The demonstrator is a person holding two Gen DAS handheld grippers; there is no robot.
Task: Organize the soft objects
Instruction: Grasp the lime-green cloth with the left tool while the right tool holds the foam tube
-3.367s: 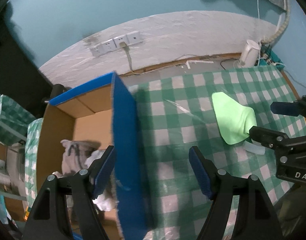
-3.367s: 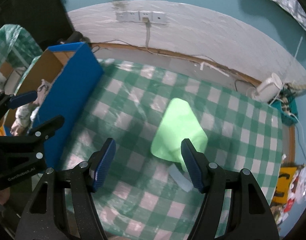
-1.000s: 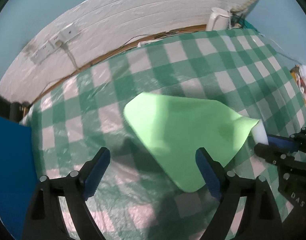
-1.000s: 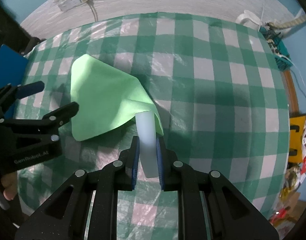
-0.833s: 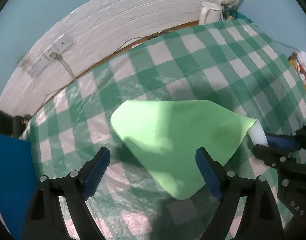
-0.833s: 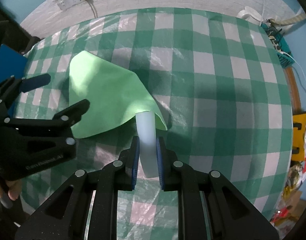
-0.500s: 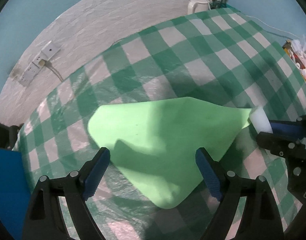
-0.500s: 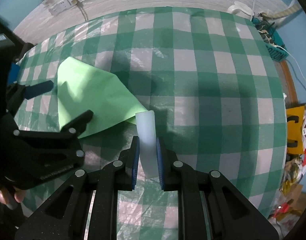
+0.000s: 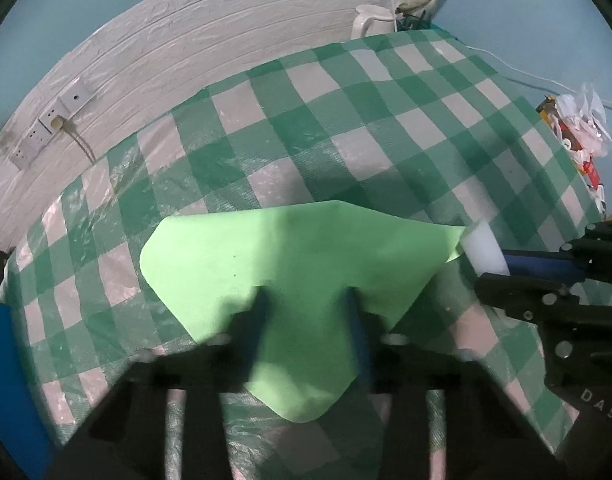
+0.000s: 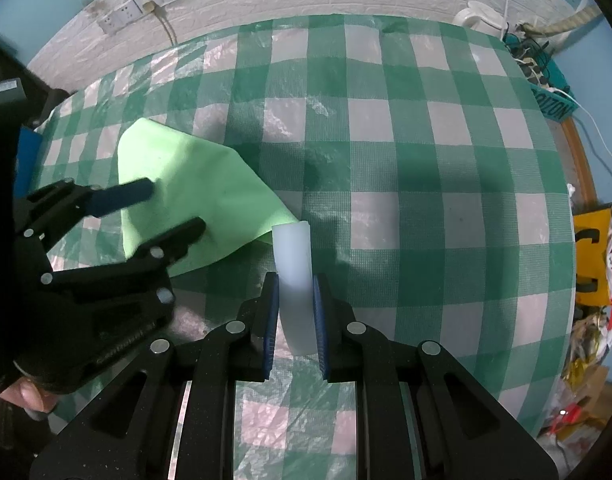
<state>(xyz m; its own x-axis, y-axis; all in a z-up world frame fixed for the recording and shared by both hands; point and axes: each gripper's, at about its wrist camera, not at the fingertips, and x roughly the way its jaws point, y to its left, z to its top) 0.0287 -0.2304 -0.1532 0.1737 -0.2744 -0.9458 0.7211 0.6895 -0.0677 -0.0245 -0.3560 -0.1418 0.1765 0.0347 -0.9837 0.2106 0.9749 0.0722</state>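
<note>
Left gripper (image 9: 306, 320) fingers have just been closing over green cloth (image 9: 290, 264).

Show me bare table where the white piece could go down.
The checked tablecloth lies bare right of the white piece, as far as the clutter at its edge, and beyond toward the wall. The left is crowded: green cloth and left claw.

Right claw (image 10: 294, 316): matte black speckled frame, two arms tapering to blue ribbed pads.
Right claw fasteners: round silver screw heads (image 10: 235, 327) on each arm.
Right claw marking: pale letters "DAS" (image 9: 597, 402) on the black body.
Left claw (image 9: 306, 332): black frame, blue pads, silver screws, blurred.
</note>
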